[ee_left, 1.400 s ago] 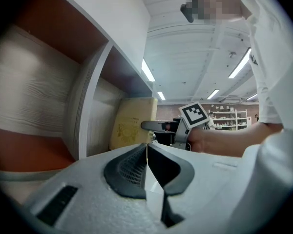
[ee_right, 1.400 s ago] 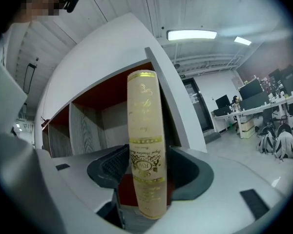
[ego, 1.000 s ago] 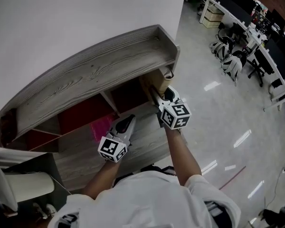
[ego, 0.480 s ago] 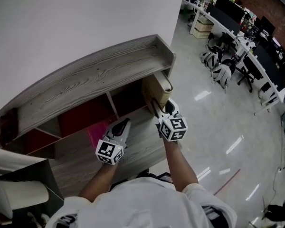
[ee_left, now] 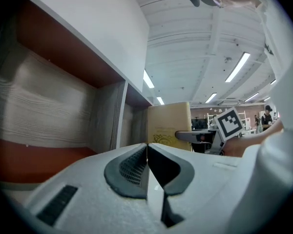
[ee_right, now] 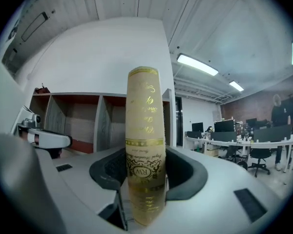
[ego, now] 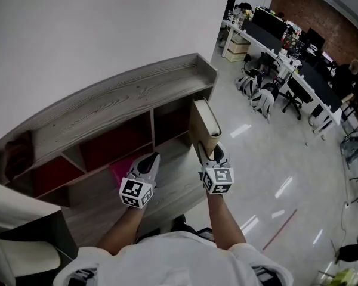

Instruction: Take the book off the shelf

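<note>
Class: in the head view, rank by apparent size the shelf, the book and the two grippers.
1. shelf, clearly largest.
2. book, left gripper and right gripper look alike; the grippers are nearer, so unranked.

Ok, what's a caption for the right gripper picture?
The right hand-held gripper, jaws just tightened, holds an upright tan book with gold lettering in front of the wooden shelf.

The book point(ego: 204, 124) stands upright in the right claw point(ego: 215, 155), just before the shelf's point(ego: 125, 97) right end. The left claw point(ego: 149, 158) lies left of it.
</note>
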`<state>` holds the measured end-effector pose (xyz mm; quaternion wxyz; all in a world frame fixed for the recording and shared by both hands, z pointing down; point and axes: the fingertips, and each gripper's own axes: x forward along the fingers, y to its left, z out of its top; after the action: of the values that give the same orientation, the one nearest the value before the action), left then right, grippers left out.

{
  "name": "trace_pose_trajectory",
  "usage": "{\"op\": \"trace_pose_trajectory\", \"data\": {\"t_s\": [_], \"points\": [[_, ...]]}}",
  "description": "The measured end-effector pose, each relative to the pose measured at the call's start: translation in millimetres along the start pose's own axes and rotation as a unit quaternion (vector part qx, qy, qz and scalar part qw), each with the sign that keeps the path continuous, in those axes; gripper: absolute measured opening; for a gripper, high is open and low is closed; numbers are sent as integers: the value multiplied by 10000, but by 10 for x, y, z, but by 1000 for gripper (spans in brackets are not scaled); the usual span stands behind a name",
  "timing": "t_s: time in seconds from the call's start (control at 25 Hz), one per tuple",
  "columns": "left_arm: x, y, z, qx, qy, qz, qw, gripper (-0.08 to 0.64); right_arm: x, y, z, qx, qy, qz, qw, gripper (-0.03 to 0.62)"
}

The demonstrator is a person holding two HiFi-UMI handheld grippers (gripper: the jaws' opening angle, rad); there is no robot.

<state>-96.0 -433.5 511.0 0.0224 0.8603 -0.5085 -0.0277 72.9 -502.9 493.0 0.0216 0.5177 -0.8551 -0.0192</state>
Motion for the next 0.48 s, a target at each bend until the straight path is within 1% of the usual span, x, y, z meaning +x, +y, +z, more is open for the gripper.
{"op": "trace_pose_trajectory", "data": {"t_s": [0.12, 0.28, 0.48], "points": [[-146, 5, 22, 12, -30, -120, 9999, 20, -254, 119, 62, -74, -84, -229, 9997, 206], [-321, -43, 23, -14, -36, -294, 9996, 20, -606, 280, 75, -29, -151, -469, 9988, 206], [-447, -172, 47, -31, -70, -482, 9988, 20, -993, 460, 56, -16, -177, -618, 9979, 204]]}}
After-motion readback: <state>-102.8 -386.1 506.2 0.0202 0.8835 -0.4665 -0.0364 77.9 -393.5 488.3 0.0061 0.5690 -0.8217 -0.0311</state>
